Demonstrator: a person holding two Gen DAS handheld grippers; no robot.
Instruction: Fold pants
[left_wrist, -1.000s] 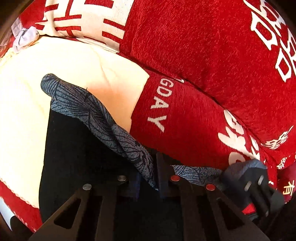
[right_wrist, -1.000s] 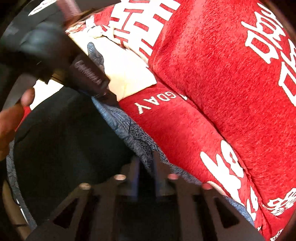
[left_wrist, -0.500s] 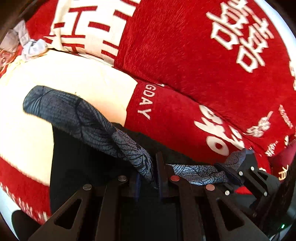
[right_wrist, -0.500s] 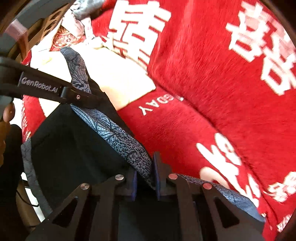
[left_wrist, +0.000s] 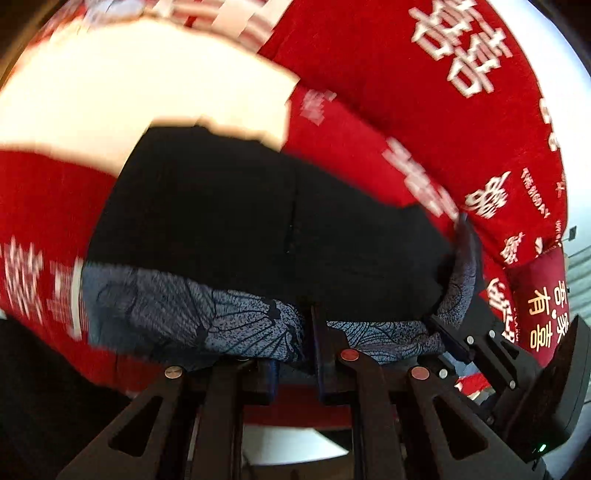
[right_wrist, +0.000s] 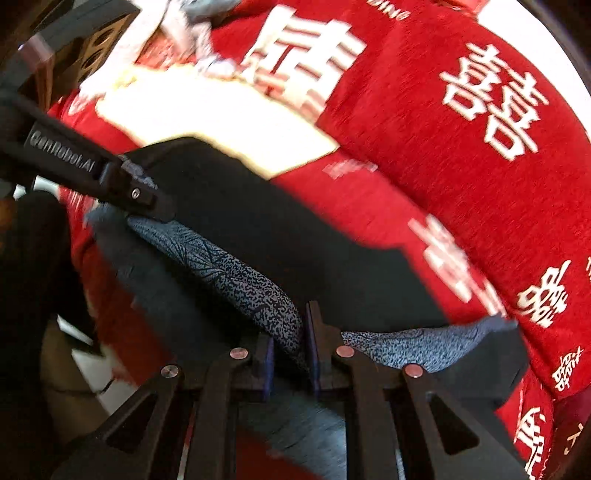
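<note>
the left gripper (left_wrist: 306, 332) is pinched tight on the blue-grey patterned waistband (left_wrist: 177, 314) of the black pants (left_wrist: 258, 221), with the printed cloth bunched between its two fingers. the right gripper (right_wrist: 304, 332) is likewise clamped on the same waistband (right_wrist: 236, 273), a fold of the speckled fabric squeezed between its fingers. in the left wrist view the right gripper (left_wrist: 461, 332) shows at the right edge, gripping the band further along, and the stretch of waistband between the two grippers runs nearly level. in the right wrist view the left gripper (right_wrist: 144, 192) reaches in from the upper left, its black finger bearing white lettering, closed on the band's far end.

the pants hang out from the waistband as a broad black panel, draped over a red bedspread (left_wrist: 443, 92) printed with white chinese characters. a cream patch (left_wrist: 147, 85) of the same cover lies beyond the black fabric's far edge. both views are motion-blurred, so finer creases in the cloth cannot be made out. a crumpled pale cloth (right_wrist: 199, 22) sits at the top of the right wrist view.
</note>
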